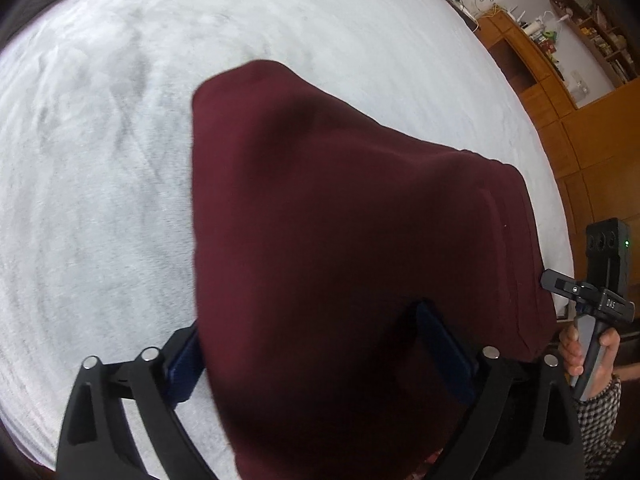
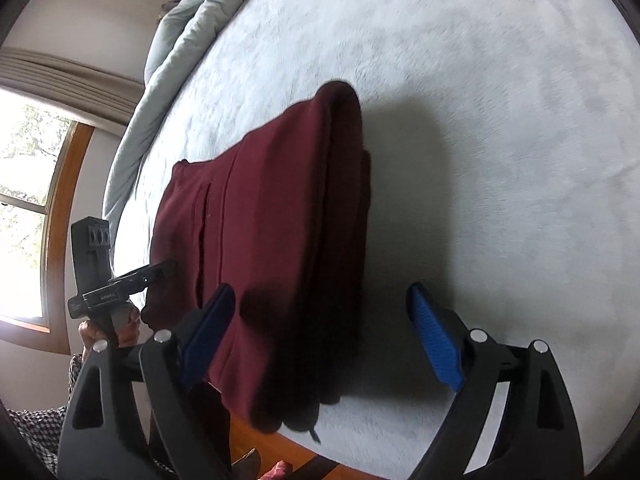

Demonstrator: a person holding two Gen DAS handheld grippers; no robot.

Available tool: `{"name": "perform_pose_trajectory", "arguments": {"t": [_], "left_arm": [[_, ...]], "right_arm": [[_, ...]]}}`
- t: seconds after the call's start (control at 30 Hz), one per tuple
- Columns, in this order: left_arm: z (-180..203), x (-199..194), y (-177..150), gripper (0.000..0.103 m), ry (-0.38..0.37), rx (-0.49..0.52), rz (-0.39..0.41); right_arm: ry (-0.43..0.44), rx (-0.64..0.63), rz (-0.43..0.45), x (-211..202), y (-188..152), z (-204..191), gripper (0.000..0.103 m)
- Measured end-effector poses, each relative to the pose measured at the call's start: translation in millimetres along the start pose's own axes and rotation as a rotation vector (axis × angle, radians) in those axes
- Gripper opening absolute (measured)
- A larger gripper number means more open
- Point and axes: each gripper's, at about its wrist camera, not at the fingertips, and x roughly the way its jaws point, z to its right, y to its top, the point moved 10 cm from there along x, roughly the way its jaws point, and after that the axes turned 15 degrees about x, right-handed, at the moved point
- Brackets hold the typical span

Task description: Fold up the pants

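Note:
Dark red pants [image 1: 340, 220] lie folded in a stack on the pale plush bed cover [image 1: 100, 160]. My left gripper [image 1: 314, 356] hovers over their near end with its jaws spread wide; the blue pads [image 1: 444, 348] straddle the cloth without pinching it. In the right wrist view the pants [image 2: 280, 220] run away from me, their near end at the bed's edge. My right gripper [image 2: 322, 336] stands open over the stack's right side, one blue pad [image 2: 436, 340] above bare cover. Each view shows the other hand-held gripper [image 2: 116, 284] at the side.
A bunched pale blue duvet [image 2: 192, 28] lies along the far side of the bed. Wooden shelves [image 1: 560, 80] stand beyond the bed, and a window [image 2: 28, 200] is on the left in the right wrist view. Wooden floor [image 2: 256, 436] shows below the bed edge.

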Motion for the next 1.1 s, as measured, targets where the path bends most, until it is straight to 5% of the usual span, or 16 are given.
{"name": "perform_pose_trajectory", "arguments": {"t": [0.17,0.23,0.33,0.4,0.5,0.63,0.77,0.93,1.1], "left_arm": [[4.4,7.9,9.0,0.098,-0.032,-0.015,-0.002],[10.1,8.1,14.8,0.09,-0.04,-0.024,-0.003],[-2.4,-2.5,11.5,0.069,-0.04,-0.068,0.011],[-8.5,-8.1,10.5,0.052,-0.051,-0.105,0.025],[-8.0,-16.6,10.2,0.039,-0.077,-0.131,0.06],[5.7,-33.7,19.6,0.034,-0.068,-0.096,0.122],[24.2,-54.6,48.3,0.033,-0.134,-0.087,0.219],[25.5,-67.9,103.9,0.033,-0.119,-0.042,0.321],[3.2,-32.0,145.4,0.034,-0.076,-0.043,0.303]], "right_arm": [[0.056,0.01,-0.046,24.7,-1.9,-5.9,0.091],[0.086,0.014,-0.053,28.0,-2.4,-9.7,0.09],[0.092,0.001,-0.059,30.8,-6.5,-18.5,0.074],[0.097,-0.023,-0.05,24.7,-7.7,-23.2,0.051],[0.161,-0.016,-0.031,10.6,-10.6,-32.7,0.041],[0.206,-0.071,0.011,-14.2,-10.5,-59.4,0.038],[0.209,-0.13,0.063,-38.2,5.7,-84.0,0.038],[0.208,-0.159,0.145,-59.3,61.4,-99.1,0.038],[0.151,-0.12,0.155,-29.5,119.5,-81.3,0.039]]}}
